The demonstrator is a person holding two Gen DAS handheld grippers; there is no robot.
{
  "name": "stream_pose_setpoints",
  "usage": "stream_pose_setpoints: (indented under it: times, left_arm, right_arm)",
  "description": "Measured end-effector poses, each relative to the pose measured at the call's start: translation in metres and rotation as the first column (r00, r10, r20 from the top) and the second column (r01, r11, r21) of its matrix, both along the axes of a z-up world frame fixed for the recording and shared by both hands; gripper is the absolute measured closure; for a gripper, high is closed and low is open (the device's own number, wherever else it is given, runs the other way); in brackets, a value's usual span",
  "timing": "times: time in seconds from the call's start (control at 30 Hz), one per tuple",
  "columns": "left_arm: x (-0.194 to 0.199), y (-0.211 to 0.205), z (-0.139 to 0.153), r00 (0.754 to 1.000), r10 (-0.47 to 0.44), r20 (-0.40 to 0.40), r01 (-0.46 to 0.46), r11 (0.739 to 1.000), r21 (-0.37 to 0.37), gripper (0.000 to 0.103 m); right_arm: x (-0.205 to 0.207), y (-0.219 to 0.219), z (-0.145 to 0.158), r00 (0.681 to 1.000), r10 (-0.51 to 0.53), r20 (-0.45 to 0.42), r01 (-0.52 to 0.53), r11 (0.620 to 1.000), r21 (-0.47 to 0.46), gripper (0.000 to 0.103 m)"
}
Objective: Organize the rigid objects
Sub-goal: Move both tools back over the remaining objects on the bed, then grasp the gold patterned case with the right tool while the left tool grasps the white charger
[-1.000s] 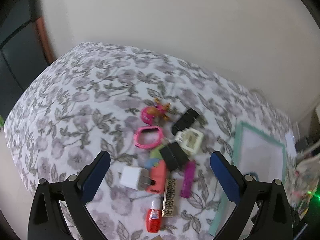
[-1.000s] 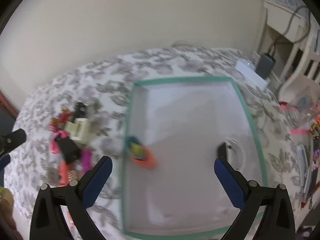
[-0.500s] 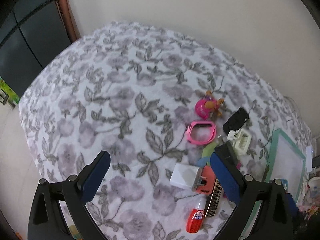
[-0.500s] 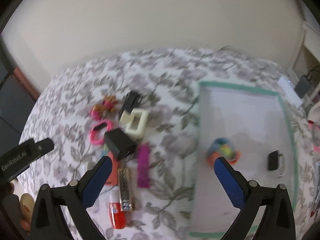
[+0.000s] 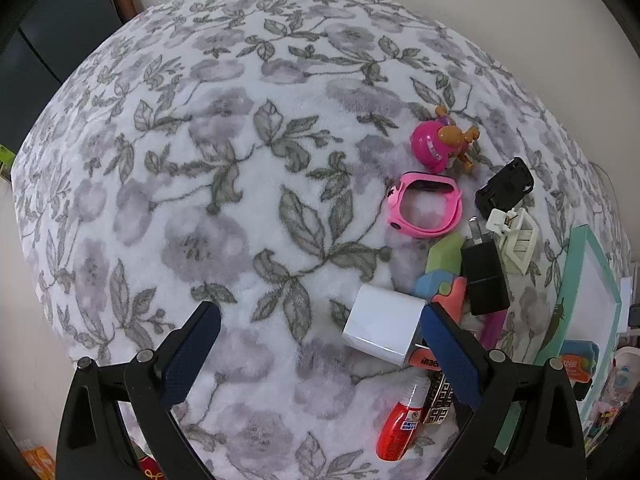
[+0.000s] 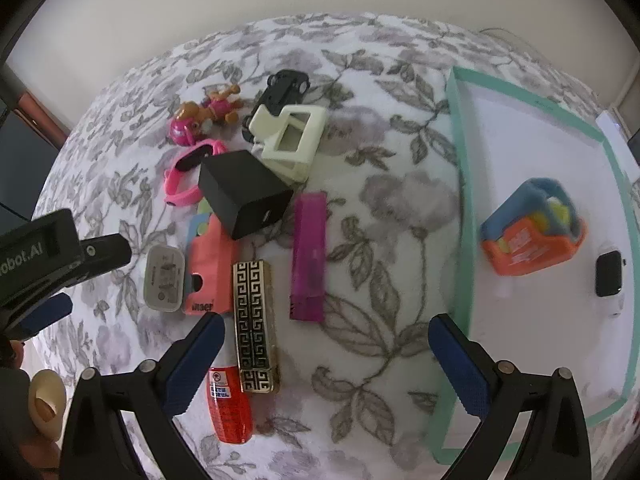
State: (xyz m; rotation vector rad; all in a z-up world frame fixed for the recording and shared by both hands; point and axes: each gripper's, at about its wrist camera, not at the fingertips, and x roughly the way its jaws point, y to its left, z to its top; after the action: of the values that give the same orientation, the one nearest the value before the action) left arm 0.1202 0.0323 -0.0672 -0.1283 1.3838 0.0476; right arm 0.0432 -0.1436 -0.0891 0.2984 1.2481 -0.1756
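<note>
The light is soft and even, with only weak shadows under the objects and no strong glare. Both fisheye views bend strongly toward dark corners, and the orange toy [image 6: 532, 232] in the right view looks blurred.
</note>
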Motion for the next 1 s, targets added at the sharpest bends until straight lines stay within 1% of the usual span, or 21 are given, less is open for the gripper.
stream_pose_setpoints:
  times: [0.03, 0.13, 0.2, 0.23, 0.3, 0.53, 0.6, 0.73, 0.77, 0.8, 1.0]
  left_arm:
    - [0.0, 0.0, 0.0, 1.0, -0.002, 0.0, 0.002, 1.0, -0.001, 0.003]
    - [0.002, -0.002, -0.003, 1.0, -0.018, -0.005, 0.018, 1.0, -0.007, 0.003]
    - [0.004, -0.005, -0.007, 0.999, -0.03, -0.015, 0.03, 0.999, -0.016, 0.003]
    - [0.005, -0.007, -0.01, 0.999, -0.036, -0.024, 0.036, 0.999, -0.021, 0.003]
    - [0.006, -0.01, -0.015, 0.998, -0.05, -0.041, 0.048, 0.998, -0.031, 0.003]
    - [0.008, -0.02, -0.016, 0.995, -0.089, -0.042, 0.085, 0.993, -0.081, 0.003]
    - [0.008, -0.021, -0.016, 0.995, -0.095, -0.042, 0.091, 0.992, -0.091, 0.003]
    - [0.007, -0.028, -0.022, 0.992, -0.117, -0.054, 0.112, 0.99, -0.088, 0.003]
    - [0.007, -0.03, -0.024, 0.99, -0.125, -0.06, 0.119, 0.989, -0.093, 0.003]
    - [0.008, -0.031, -0.026, 0.989, -0.131, -0.064, 0.124, 0.987, -0.097, 0.003]
    - [0.006, -0.049, -0.035, 0.982, -0.18, -0.066, 0.172, 0.979, -0.106, 0.003]
  right_arm:
    - [0.002, 0.002, -0.002, 1.0, 0.005, -0.001, -0.004, 1.0, 0.008, 0.002]
    - [0.005, 0.007, -0.007, 1.0, 0.026, -0.01, -0.026, 1.0, 0.011, 0.009]
    - [0.008, 0.011, -0.009, 0.999, 0.044, -0.018, -0.044, 0.999, -0.006, 0.016]
    - [0.008, 0.013, -0.01, 0.998, 0.053, -0.023, -0.054, 0.998, -0.013, 0.018]
    - [0.009, 0.015, -0.012, 0.997, 0.068, -0.028, -0.068, 0.998, -0.016, 0.026]
    - [0.01, 0.021, -0.01, 0.995, 0.099, -0.018, -0.099, 0.995, -0.011, 0.037]
    - [0.01, 0.021, -0.009, 0.994, 0.107, -0.014, -0.107, 0.994, 0.002, 0.044]
    - [0.013, 0.031, -0.011, 0.992, 0.122, -0.014, -0.122, 0.993, 0.004, 0.052]
    - [0.014, 0.032, -0.011, 0.992, 0.123, -0.017, -0.123, 0.992, 0.009, 0.058]
    - [0.013, 0.031, -0.011, 0.992, 0.122, -0.018, -0.122, 0.993, 0.011, 0.059]
    - [0.009, 0.014, -0.009, 0.993, 0.113, -0.02, -0.112, 0.993, 0.048, 0.06]
